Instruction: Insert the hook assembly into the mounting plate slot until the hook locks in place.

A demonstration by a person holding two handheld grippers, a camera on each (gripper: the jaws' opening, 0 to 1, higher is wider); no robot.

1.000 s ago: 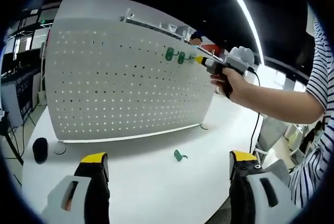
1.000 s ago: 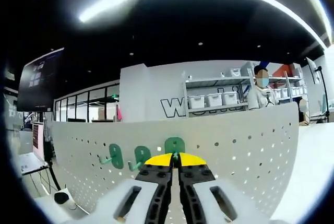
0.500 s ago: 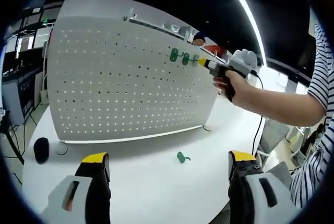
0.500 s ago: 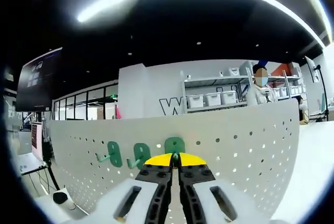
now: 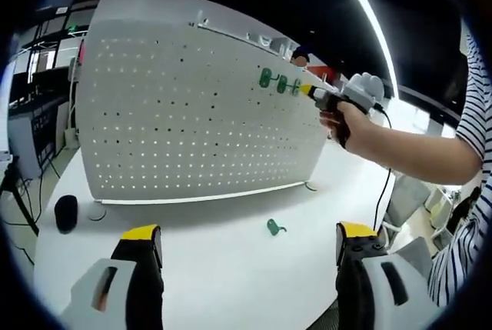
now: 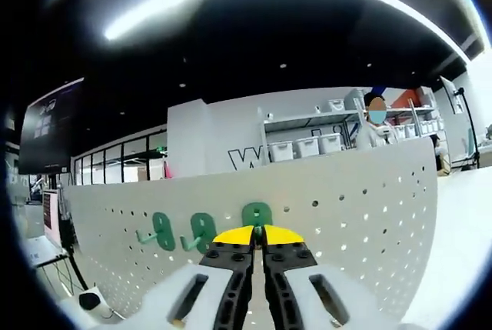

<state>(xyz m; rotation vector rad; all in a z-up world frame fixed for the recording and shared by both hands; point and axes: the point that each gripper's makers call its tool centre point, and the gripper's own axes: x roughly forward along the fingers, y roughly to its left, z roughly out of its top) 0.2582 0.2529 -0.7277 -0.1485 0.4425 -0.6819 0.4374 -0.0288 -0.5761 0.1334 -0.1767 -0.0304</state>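
A white pegboard mounting plate (image 5: 192, 107) stands upright on the white table (image 5: 223, 284). Two green hooks (image 5: 265, 78) (image 5: 282, 82) hang near its top right. Beside them a hand holds my right gripper (image 5: 307, 90) against the board. In the right gripper view, that gripper (image 6: 257, 234) is shut on a third green hook (image 6: 257, 213) pressed to the plate (image 6: 354, 215), to the right of the two hung hooks (image 6: 163, 230) (image 6: 201, 228). A loose green hook (image 5: 274, 228) lies on the table in front of the board. My left gripper (image 5: 247, 234) stands open above the table's near edge.
A black round object (image 5: 66, 212) sits on the table at the board's left foot. A sleeve and arm (image 5: 430, 153) reach in from the right. Behind the board stand shelves with white bins (image 6: 307, 145) and a person (image 6: 375, 118).
Both views have shifted slightly with the hands. The right gripper stays shut on the hook at the board; the left gripper stays open.
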